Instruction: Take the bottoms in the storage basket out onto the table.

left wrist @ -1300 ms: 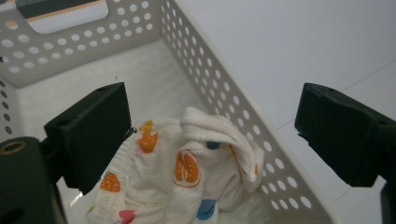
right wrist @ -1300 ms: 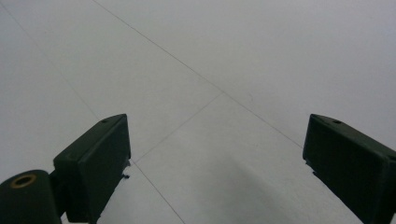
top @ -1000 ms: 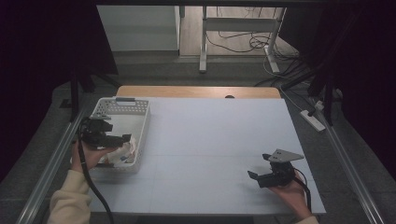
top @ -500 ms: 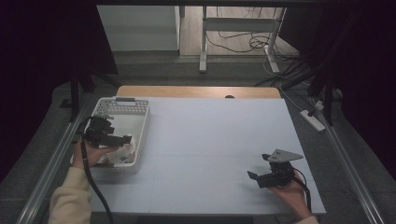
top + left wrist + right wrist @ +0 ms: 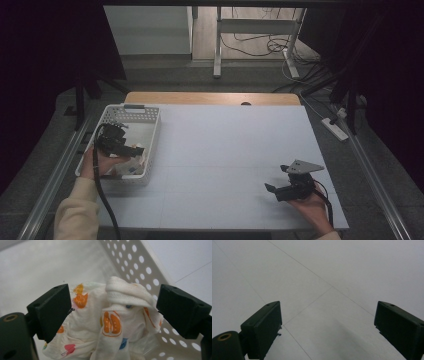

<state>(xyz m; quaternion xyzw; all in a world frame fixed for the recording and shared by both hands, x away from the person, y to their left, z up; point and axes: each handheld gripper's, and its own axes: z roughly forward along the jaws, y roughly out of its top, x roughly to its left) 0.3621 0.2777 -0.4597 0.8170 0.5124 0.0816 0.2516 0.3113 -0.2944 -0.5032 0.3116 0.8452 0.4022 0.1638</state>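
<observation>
Two grippers show in the high view: the left gripper (image 5: 134, 149) over the white basket (image 5: 150, 145) at left, the right gripper (image 5: 270, 189) low at lower right on the table (image 5: 225, 145). In the left gripper view, jaws spread wide flank a crumpled printed cloth (image 5: 110, 325) lying in the basket's corner, centre frame. In the right gripper view, jaws stand wide over bare tabletop

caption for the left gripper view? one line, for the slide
Left gripper with jaws wide open either side of a bunched white cloth printed with orange fruit, inside a perforated white basket.

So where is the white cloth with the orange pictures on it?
The white patterned cloth lies bunched in the white perforated plastic basket at the table's left, between the open left gripper's jaws.
</observation>
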